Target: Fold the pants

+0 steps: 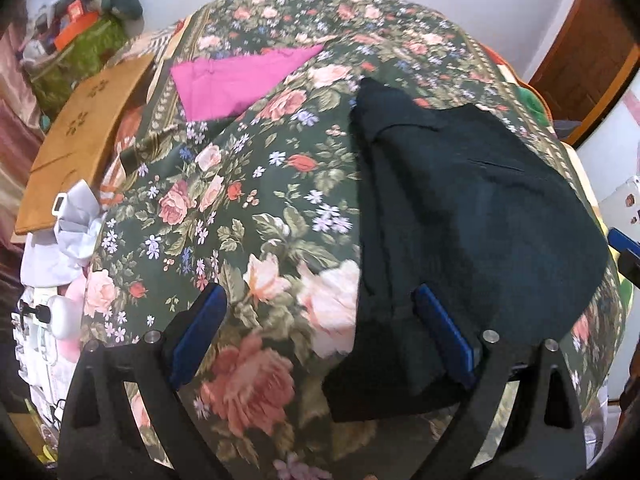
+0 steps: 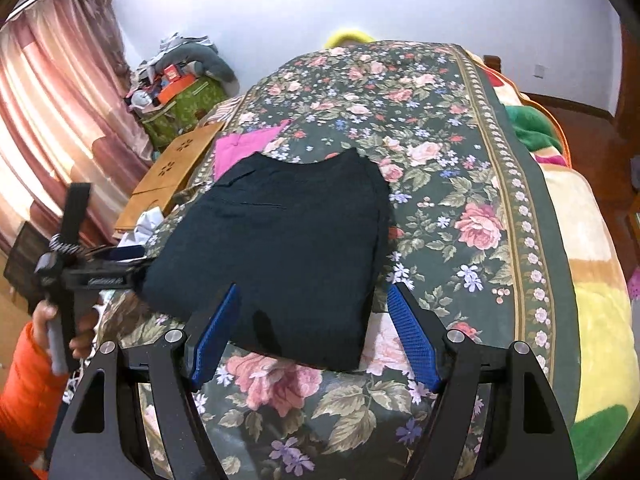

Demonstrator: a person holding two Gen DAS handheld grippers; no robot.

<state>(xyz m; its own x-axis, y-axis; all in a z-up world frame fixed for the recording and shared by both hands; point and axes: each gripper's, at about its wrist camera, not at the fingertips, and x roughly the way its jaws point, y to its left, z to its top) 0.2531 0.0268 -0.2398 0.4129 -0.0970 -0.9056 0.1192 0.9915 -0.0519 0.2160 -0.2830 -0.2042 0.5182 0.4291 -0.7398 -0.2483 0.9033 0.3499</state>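
Note:
Dark folded pants (image 2: 288, 236) lie flat on a floral bedspread (image 2: 460, 160); in the left wrist view the pants (image 1: 472, 208) fill the right half. My right gripper (image 2: 314, 288) hovers open over their near edge, with the cloth showing between its blue pads (image 2: 414, 340) but untouched. My left gripper (image 1: 318, 289) is open too. Its left finger is over bare bedspread (image 1: 248, 216) and its right finger over the pants' near left corner. In the right wrist view a hand (image 2: 44, 316) in an orange sleeve holds that gripper beside the pants' left edge.
A pink cloth (image 1: 240, 80) lies beyond the pants at the bed's left side. A wooden board (image 1: 80, 136), crumpled white cloth (image 1: 72, 232) and a green box of clutter (image 2: 180, 108) stand left of the bed. A bright striped blanket (image 2: 592, 260) runs along the right edge.

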